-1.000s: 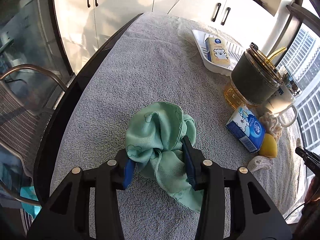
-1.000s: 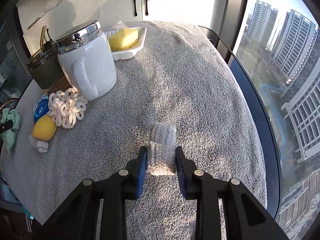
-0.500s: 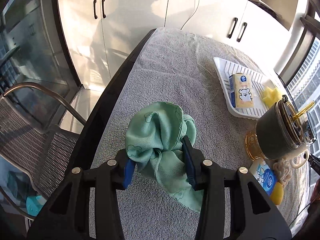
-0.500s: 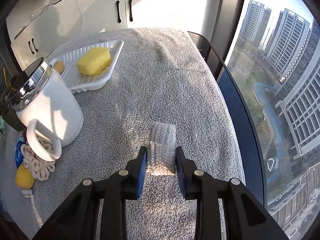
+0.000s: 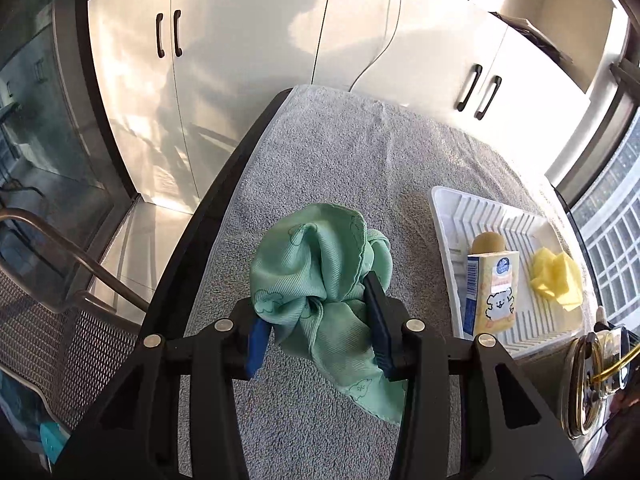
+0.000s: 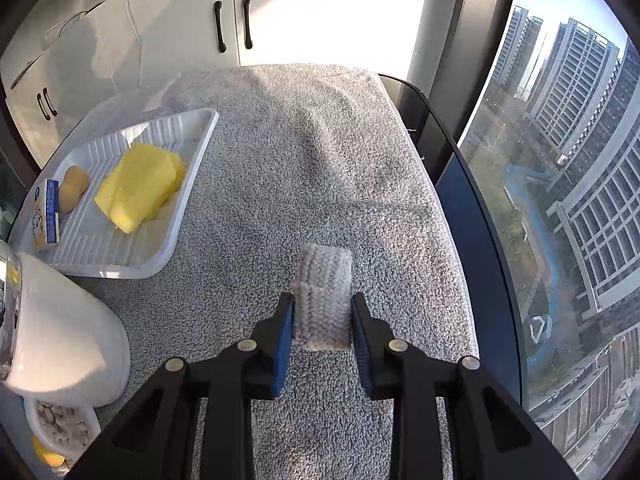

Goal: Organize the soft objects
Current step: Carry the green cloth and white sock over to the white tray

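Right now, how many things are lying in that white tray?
3: a yellow sponge at the middle, a tan rounded piece near the far-left rim, and a small tissue pack beside it. Nothing seems hidden in the tray.

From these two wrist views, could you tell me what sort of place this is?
Probably a high-rise apartment or office room: a large window looks down on tower blocks, white cabinets with black handles line the wall, and a table under a grey towel carries a white tray.
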Available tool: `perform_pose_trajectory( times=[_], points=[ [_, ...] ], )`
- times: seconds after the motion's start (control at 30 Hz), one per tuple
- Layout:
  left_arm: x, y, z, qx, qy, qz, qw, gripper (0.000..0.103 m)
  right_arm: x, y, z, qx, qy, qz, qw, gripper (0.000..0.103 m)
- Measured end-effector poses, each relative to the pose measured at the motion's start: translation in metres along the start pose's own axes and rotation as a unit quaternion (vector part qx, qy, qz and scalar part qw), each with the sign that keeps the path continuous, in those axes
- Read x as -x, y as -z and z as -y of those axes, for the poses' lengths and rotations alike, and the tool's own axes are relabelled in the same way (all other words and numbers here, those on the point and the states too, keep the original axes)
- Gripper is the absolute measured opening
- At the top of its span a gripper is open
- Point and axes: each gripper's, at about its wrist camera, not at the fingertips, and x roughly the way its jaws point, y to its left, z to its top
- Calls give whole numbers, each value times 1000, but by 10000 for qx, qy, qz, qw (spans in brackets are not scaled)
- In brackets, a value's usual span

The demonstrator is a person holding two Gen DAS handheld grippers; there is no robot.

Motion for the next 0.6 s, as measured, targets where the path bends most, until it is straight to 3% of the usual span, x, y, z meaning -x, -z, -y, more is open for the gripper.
perform_pose_trajectory(
  times=[0.27,0.6],
  points=[
    [-40,-41,32,86,371,-115,9992,40,-17,-53,-17,45,-46,182,9998,30],
    [-65,-63,101,-333,845,-327,9953,40,-31,-113,-75,452,-414,235,9978,30]
  ],
)
